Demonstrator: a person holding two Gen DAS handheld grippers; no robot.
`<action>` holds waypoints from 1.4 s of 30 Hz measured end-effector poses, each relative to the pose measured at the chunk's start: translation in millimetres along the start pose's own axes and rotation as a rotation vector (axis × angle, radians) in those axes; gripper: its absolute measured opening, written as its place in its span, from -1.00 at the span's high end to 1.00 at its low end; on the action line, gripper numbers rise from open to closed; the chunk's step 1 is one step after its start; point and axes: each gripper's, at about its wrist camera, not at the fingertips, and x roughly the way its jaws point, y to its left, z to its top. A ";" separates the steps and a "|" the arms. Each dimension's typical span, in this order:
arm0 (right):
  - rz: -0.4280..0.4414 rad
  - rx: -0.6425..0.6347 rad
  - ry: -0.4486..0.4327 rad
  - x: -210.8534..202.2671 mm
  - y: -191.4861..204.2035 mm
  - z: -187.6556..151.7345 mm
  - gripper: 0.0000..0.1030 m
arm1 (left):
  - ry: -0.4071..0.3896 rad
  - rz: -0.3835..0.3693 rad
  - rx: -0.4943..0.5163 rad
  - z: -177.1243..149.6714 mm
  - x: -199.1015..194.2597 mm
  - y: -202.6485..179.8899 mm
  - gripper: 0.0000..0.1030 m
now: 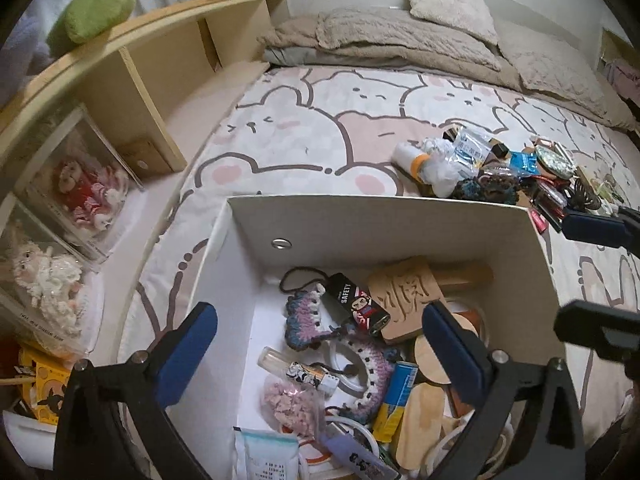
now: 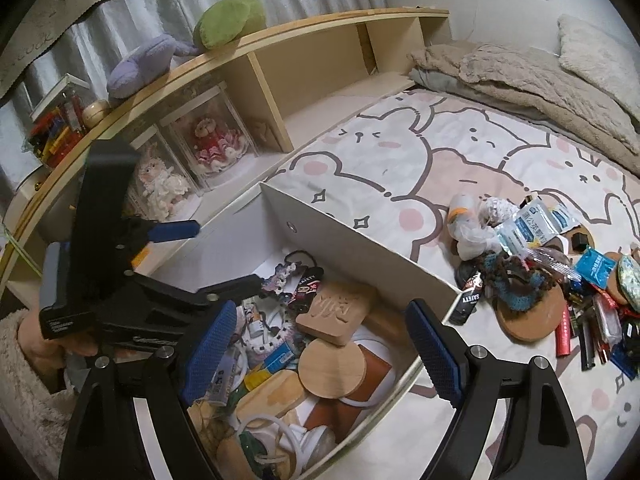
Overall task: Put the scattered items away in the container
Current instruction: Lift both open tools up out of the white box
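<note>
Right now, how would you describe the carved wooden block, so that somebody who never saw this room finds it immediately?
Start at the white box standing on the cartoon-animal bedsheet. Look inside, near its far wall: the carved wooden block lies on top of the clutter, beside a black lighter printed SAFETY. The round wooden coaster nearby is plain, while the block is rectangular with a large character cut into its face.

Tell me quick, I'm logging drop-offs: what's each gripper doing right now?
Left gripper: open, holding nothing, above the box.
Right gripper: open, holding nothing.
</note>
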 end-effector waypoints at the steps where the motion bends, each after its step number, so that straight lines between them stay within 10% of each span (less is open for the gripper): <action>1: -0.002 0.001 -0.001 -1.1 -1.0 -0.6 -0.68 | -0.006 -0.004 -0.001 -0.6 -2.8 0.2 -1.00; 42: -0.132 -0.069 -0.147 -63.3 2.2 -30.4 -1.00 | -0.223 -0.012 -0.058 -41.3 -111.9 -17.3 -1.00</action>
